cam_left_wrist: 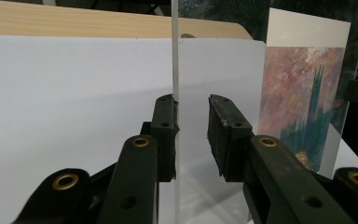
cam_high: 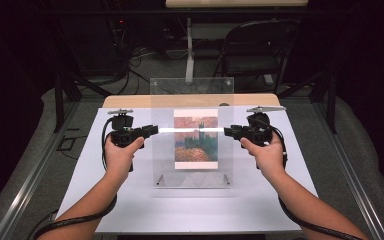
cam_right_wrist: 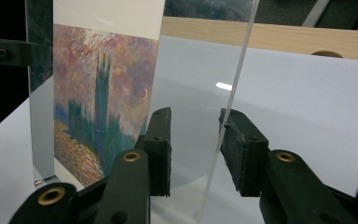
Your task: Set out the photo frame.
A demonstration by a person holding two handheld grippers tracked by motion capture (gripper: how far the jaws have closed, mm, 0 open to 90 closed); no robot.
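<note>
A clear acrylic sheet [cam_high: 190, 130] stands on edge across the white mat [cam_high: 130, 200], its top edge showing as a bright line between my two grippers. Just behind it, a second clear panel [cam_right_wrist: 39, 28] carries a painted print [cam_high: 196, 140] of towers under a pink sky. My left gripper [cam_high: 155, 130] straddles the sheet's left edge [cam_left_wrist: 175, 56]: one pad touches it and the other stands apart. My right gripper [cam_high: 226, 131] straddles the right edge [cam_right_wrist: 240, 60], which lies by one pad, with a gap to the other. Both grippers are open.
The mat lies on a wooden table [cam_high: 130, 101]. Two small metal standoffs [cam_high: 160, 180] sit at the panel's lower corners. A folding chair [cam_high: 260, 45] and cables are on the dark floor beyond the table. Bare mat lies in front of the panel, toward the person.
</note>
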